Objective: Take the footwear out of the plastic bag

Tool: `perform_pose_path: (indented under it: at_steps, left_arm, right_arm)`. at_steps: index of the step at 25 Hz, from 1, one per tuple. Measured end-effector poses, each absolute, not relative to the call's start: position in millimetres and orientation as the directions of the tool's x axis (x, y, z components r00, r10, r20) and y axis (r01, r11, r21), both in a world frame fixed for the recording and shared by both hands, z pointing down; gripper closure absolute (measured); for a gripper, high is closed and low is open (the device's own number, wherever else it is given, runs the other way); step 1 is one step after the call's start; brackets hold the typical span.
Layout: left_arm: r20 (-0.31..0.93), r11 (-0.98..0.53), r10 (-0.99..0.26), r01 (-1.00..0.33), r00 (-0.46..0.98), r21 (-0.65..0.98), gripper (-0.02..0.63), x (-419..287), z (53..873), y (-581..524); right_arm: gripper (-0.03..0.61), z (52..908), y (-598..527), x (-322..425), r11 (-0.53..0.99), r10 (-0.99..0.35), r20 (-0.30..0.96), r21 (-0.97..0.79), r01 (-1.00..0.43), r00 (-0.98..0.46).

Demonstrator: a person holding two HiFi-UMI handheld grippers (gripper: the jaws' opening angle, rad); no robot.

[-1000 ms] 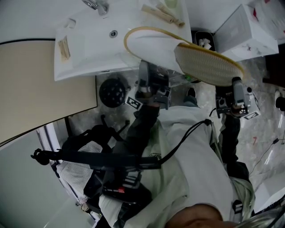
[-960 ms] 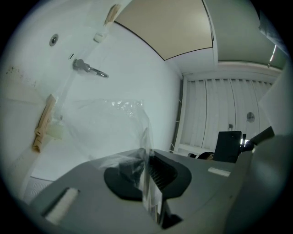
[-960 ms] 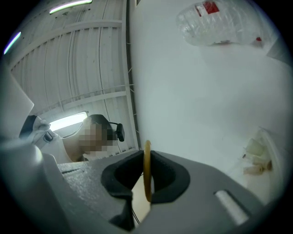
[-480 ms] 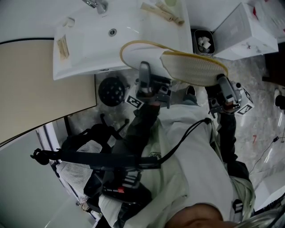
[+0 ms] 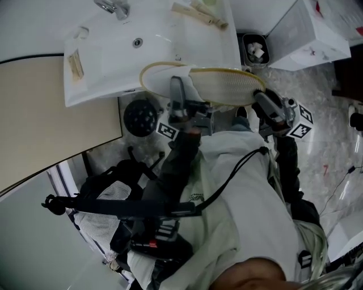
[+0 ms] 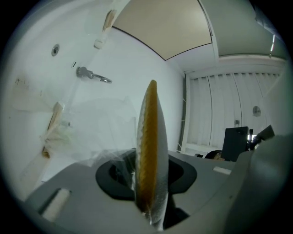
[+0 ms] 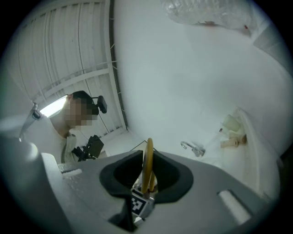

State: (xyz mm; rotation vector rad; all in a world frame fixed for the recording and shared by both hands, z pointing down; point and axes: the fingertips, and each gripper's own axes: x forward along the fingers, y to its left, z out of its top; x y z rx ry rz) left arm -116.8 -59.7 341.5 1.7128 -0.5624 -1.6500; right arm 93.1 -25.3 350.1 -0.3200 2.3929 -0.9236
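While left tool [image 6: 151,199] tightens and right tool [image 7: 146,183] eases, both pinch the slipper [image 5: 227,85] by the sink's rim [image 5: 96,97].

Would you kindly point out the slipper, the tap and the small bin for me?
slipper [image 5: 227,85], head view, on its ribbed sole.
tap [image 6: 94,76], left gripper view, on its metal spout.
small bin [image 5: 245,46], head view, on its dark left rim.

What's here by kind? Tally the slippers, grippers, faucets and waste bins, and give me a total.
Slippers: 2
Grippers, left gripper and right gripper: 2
Faucet: 1
Waste bin: 1
Total: 6
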Motion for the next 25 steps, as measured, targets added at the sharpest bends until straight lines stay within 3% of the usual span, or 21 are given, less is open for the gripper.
perform_pose_path:
  at_steps: [5, 8, 12, 15, 19, 25]
  left_arm:
    - [-0.642, -0.641, -0.766, 0.061, 0.004, 0.765, 0.514, -156.2, 352.5, -61.9]
    - [-0.557, -0.557, -0.83, -0.068, 0.024, 0.828, 0.514, -166.1, 366.7, -67.2]
    - [-0.493, -0.502, -0.865, -0.137, 0.093, 0.854, 0.514, -145.0, 384.2, -70.6]
    - [-0.466, -0.478, -0.877, -0.108, 0.121, 0.872, 0.514, -130.2, 396.8, -70.8]
    - [-0.458, -0.481, -0.871, -0.111, 0.179, 0.87, 0.514, -116.9, 399.4, -67.5]
    - [-0.447, -0.466, -0.879, -0.095, 0.17, 0.88, 0.514, -117.1, 407.4, -61.4]
  right_arm:
    - [0.519, 362.4, -30.9, 125.9, 0.724, -0.495, -0.317, -0.666, -0.181, -0.809]
    - [0.518, 385.9, -34.3, 130.7, 0.685, -0.54, -0.134, -0.644, -0.342, -0.831]
    - [0.518, 403.5, -24.2, 98.6, 0.73, -0.474, 0.056, -0.533, -0.427, -0.879]
    - [0.518, 414.5, -11.2, 59.8, 0.772, -0.388, 0.149, -0.486, -0.409, -0.909]
    - [0.514, 416.6, 6.3, 18.1, 0.783, -0.269, 0.146, -0.543, -0.305, -0.952]
    - [0.515, 410.9, 12.2, 2.3, 0.81, -0.247, 0.16, -0.507, -0.294, -0.956]
